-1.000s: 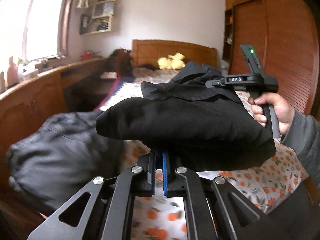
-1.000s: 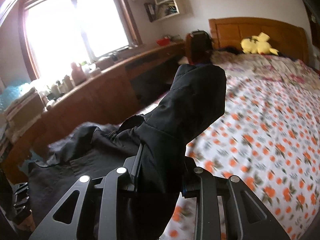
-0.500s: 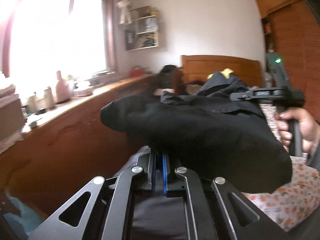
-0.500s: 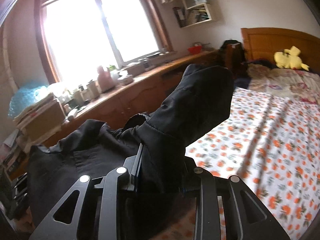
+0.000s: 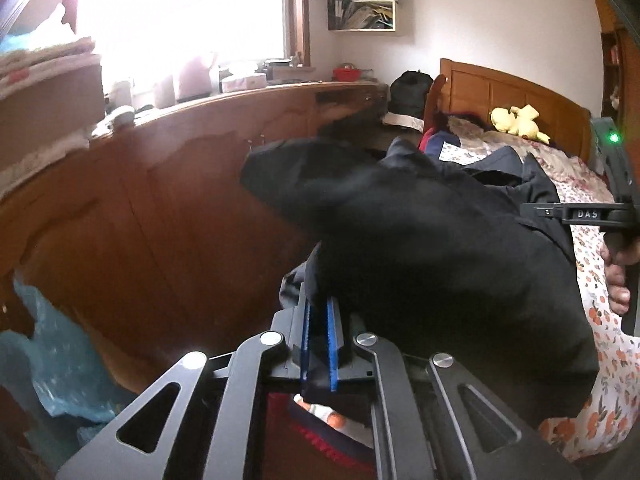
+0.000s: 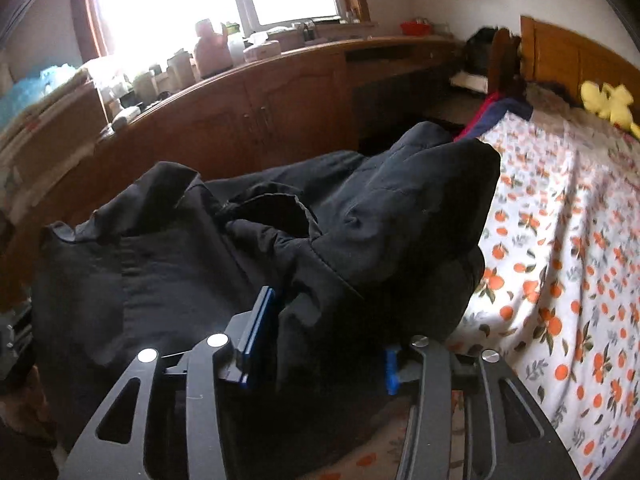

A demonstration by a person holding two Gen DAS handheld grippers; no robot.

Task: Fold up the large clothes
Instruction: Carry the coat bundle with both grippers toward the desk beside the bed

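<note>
Both grippers pinch the black jacket (image 6: pixel 360 240). The left gripper (image 5: pixel 318 344) has its blue pads nearly pressed together on a fold that bulges ahead and to its right. The right gripper (image 6: pixel 316 356) grips a thick bunch, with the rest spreading leftward beside the orange-print bedspread (image 6: pixel 560 260).

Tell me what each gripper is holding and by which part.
Both hold the black jacket. The left gripper is shut on a thin fold at its edge; the right gripper clamps a thick bunch of the padded fabric. Which part exactly cannot be told.
</note>
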